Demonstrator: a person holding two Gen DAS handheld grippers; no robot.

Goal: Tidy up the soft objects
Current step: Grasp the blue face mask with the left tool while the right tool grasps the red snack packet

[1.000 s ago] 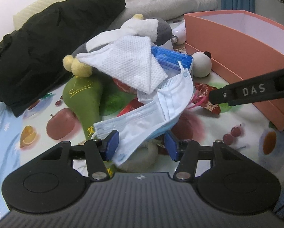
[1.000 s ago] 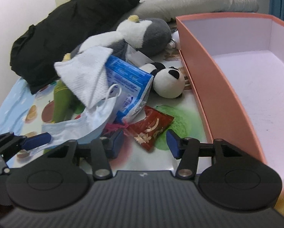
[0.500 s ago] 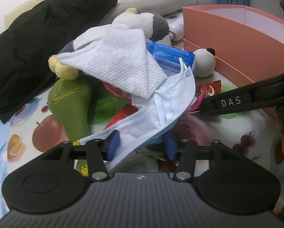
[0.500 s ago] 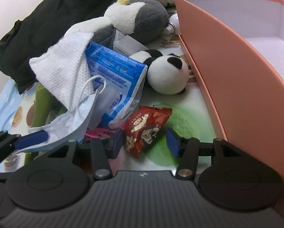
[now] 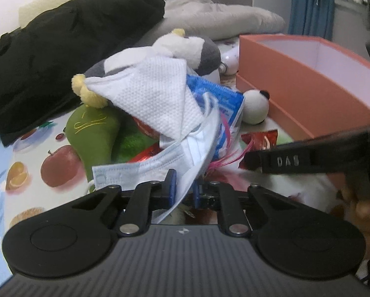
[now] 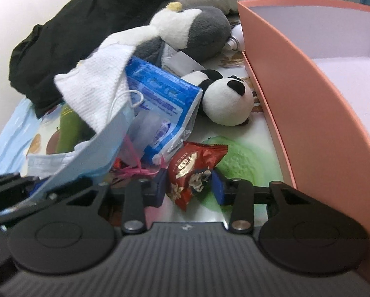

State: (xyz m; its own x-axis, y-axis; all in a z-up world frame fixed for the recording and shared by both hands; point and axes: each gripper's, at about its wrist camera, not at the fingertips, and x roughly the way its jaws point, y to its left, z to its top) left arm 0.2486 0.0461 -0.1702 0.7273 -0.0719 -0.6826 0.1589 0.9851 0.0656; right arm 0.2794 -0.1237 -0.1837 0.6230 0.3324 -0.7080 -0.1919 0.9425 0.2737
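Note:
My left gripper (image 5: 183, 189) is shut on a pale blue face mask (image 5: 160, 165), whose far end lies under a white cloth (image 5: 155, 94). My right gripper (image 6: 188, 188) has closed on the near corner of a red snack packet (image 6: 195, 163); its finger shows in the left wrist view (image 5: 308, 158). The mask also shows in the right wrist view (image 6: 86, 156). A blue wipes pack (image 6: 160, 99), a panda plush (image 6: 227, 101), a grey and white plush (image 6: 185, 29) and a green plush (image 5: 95, 128) lie in the pile.
An open pink box (image 6: 296, 94) stands at the right, close to the snack packet. A black garment (image 5: 61, 54) and a grey cushion (image 5: 222, 19) lie behind the pile. Everything rests on a fruit-print sheet (image 5: 24, 163).
Both grippers moved forward into the pile. The left jaws closed on the face mask. The right jaws closed on the red snack packet.

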